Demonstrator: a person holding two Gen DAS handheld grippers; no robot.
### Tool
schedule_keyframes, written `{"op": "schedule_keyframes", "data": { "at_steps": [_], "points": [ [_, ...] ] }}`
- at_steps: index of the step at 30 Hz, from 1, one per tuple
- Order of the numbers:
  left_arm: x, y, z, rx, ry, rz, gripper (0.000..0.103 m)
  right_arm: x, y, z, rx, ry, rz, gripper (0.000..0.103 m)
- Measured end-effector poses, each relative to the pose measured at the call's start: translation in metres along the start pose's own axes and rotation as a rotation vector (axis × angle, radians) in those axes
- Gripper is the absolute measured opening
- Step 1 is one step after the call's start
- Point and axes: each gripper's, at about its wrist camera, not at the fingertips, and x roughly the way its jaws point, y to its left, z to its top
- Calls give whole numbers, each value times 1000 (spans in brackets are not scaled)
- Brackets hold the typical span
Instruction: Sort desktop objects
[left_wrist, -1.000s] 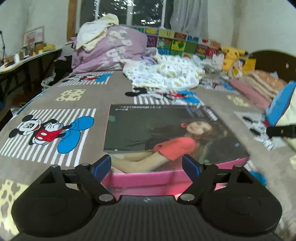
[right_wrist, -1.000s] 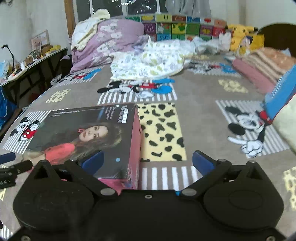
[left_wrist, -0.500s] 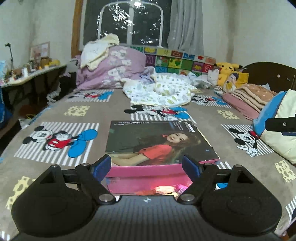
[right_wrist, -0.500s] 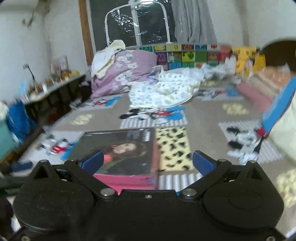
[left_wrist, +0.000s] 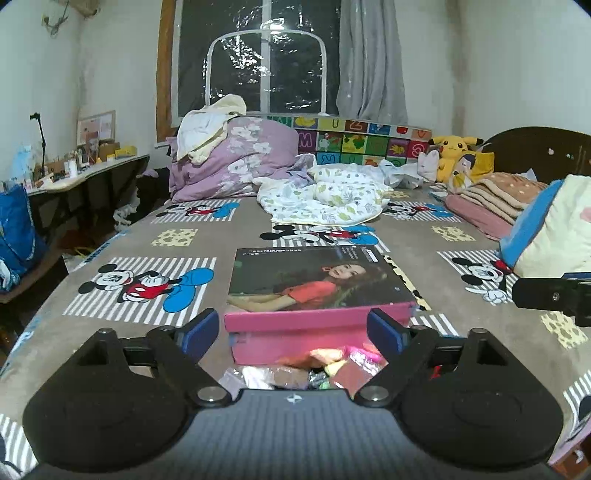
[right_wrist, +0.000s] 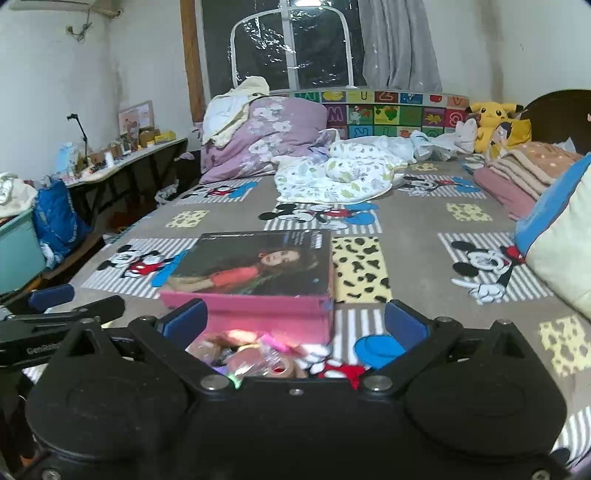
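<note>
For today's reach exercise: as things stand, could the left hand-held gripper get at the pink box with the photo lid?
Probably yes. The left hand-held gripper points straight at the pink box, its jaws opening with nothing gripped. Only small bright items lie before the box.

Left gripper (left_wrist: 295, 330) tilted slightly downward, jaws opening, nothing gripped between blue pads. Right gripper (right_wrist: 295, 325) alongside, equally tilted, jaws spread wide, holding nothing.

One pink box (left_wrist: 317, 328) and two grippers on the bed.
One yellow plush toy (left_wrist: 456, 146); one purple quilt (left_wrist: 236, 158); one leaf-print blanket (left_wrist: 325, 199); small items by the box, too blurred to count.
</note>
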Motion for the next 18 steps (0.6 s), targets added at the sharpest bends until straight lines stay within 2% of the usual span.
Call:
{"op": "schedule_keyframes", "data": {
  "at_steps": [3,6,9,18],
  "points": [
    [-17,0,-8,3,-11,-21,89,-13,6,-14,30,-15,6,102],
    [-30,-4,-17,19,-7,0,89,-21,11,-25,40,18,14,102],
    [-40,-6,-28,19,3,33,89,-28,19,-35,19,41,10,102],
    [-69,-4,-48,-14,46,31,89,-50,29,-59,-31,50,-13,102]
  ]
}}
